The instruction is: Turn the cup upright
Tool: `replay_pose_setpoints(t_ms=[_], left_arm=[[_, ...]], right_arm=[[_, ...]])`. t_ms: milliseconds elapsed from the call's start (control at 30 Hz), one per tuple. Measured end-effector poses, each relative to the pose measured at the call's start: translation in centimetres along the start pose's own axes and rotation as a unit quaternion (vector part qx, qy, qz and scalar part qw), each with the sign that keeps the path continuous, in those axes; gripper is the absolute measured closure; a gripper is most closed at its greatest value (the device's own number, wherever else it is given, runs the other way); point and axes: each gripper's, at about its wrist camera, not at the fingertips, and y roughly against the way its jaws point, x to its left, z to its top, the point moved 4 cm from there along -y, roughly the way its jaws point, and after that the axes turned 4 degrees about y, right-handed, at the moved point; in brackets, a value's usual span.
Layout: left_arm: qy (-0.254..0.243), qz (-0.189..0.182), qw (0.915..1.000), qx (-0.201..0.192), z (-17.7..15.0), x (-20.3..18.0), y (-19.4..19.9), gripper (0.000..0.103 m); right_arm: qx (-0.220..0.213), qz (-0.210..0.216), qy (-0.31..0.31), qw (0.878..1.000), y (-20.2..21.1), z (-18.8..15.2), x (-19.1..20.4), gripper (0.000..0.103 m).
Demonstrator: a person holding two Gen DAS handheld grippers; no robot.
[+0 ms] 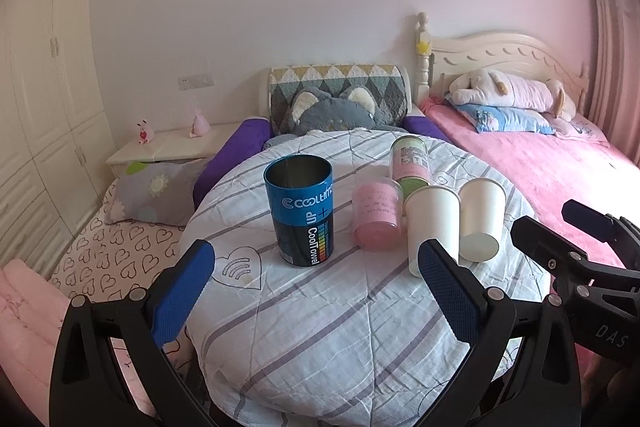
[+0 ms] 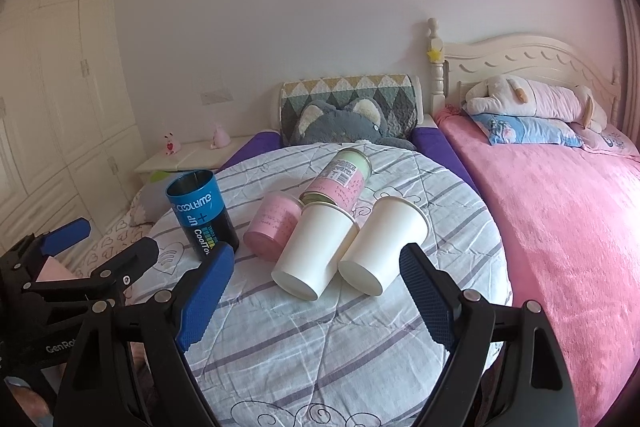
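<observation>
2 white cups (image 2: 352,247) tipped, blue can (image 2: 202,215) upright — hollow

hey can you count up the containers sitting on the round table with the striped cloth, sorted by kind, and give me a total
White paper cups, lying on their sides: 2, the left one and the right one
Blue and black metal tin, standing open end up: 1
Pink translucent plastic cup, on its side: 1
Pink and green labelled can, on its side: 1
Total: 5
</observation>
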Motion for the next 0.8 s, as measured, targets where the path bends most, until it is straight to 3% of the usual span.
replay_pose_setpoints(t_ms=[800], left_arm=[[-0.004,0.016,0.9999,-0.003,-0.05,0.01,-0.62,0.0]], right_arm=[[0.002,0.0,0.0,1.0,-0.28,-0.16,-0.26,0.017]])
